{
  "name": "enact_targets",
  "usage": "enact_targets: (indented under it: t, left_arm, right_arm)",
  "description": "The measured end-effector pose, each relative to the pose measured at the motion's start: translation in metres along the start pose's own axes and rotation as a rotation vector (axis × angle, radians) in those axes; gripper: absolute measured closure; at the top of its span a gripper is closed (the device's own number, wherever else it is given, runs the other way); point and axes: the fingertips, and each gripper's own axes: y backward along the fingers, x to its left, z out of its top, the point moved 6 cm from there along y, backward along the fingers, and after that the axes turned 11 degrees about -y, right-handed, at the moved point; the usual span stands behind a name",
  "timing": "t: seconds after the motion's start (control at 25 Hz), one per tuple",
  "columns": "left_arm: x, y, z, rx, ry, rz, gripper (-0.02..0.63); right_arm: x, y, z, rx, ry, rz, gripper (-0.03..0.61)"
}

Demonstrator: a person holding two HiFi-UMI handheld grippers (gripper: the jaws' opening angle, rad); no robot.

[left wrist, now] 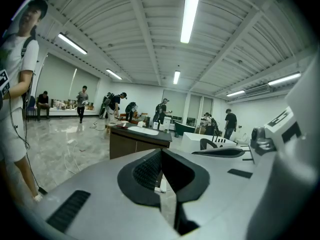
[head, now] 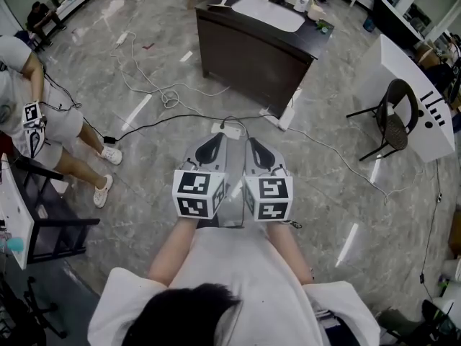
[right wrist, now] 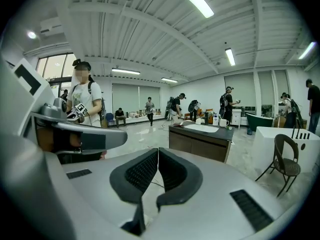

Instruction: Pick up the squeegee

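The dark vanity cabinet stands on the marble floor and has a white basin set in its top. The squeegee is hard to make out. It seems to be the small white tool w/ a handle that lies on the cabinet top, at the left end, just beside the basin. At the right end of the same top stand some bottles, too small to name.

Both grippers are held in front of the cabinet, well apart from it, side by side and nearly touching each other. They point toward the cabinet.

The left gripper has its jaws together at the tips, w/ nothing between them. In the left gripper view the cabinet shows behind the closed tips.

The right gripper is closed in the same way, pads tip to tip, and it also carries nothing.

A white power strip lies on the floor between the cabinet and the grippers, w/ black and white cables running from it toward the cabinet's front.

To the right of the cabinet are a white table and, near it, a black chair.

Far to the left of the cabinet stands a person in light clothes.
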Motion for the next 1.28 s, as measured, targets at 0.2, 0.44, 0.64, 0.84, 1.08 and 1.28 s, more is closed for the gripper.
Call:
enact_targets:
  t: [0.2, 0.44, 0.64, 0.84, 1.08, 1.28]
  left_arm:
    - [0.024, -0.023, 0.005, 0.004, 0.01, 0.0, 0.588]
    - [0.061, -0.057, 0.01, 0.01, 0.011, 0.007, 0.588]
    - [0.101, -0.09, 0.018, 0.015, 0.019, 0.007, 0.588]
    - [0.133, -0.13, 0.028, 0.022, 0.027, -0.017, 0.588]
    - [0.155, -0.171, 0.034, 0.098, 0.048, -0.177, 0.588]
    - [0.197, -0.203, 0.054, 0.065, 0.04, -0.147, 0.588]
  right_arm:
    - [-0.001, -0.031, 0.011, 0.002, 0.019, 0.005, 0.551]
    - [-0.002, -0.081, 0.028, -0.007, 0.019, 0.011, 0.552]
    - [-0.006, -0.128, 0.048, -0.022, 0.008, 0.002, 0.552]
    - [-0.013, -0.177, 0.06, -0.01, -0.023, 0.003, 0.551]
    - [-0.019, -0.211, 0.077, -0.006, -0.089, -0.076, 0.551]
    - [-0.021, -0.259, 0.107, -0.031, -0.07, -0.092, 0.551]
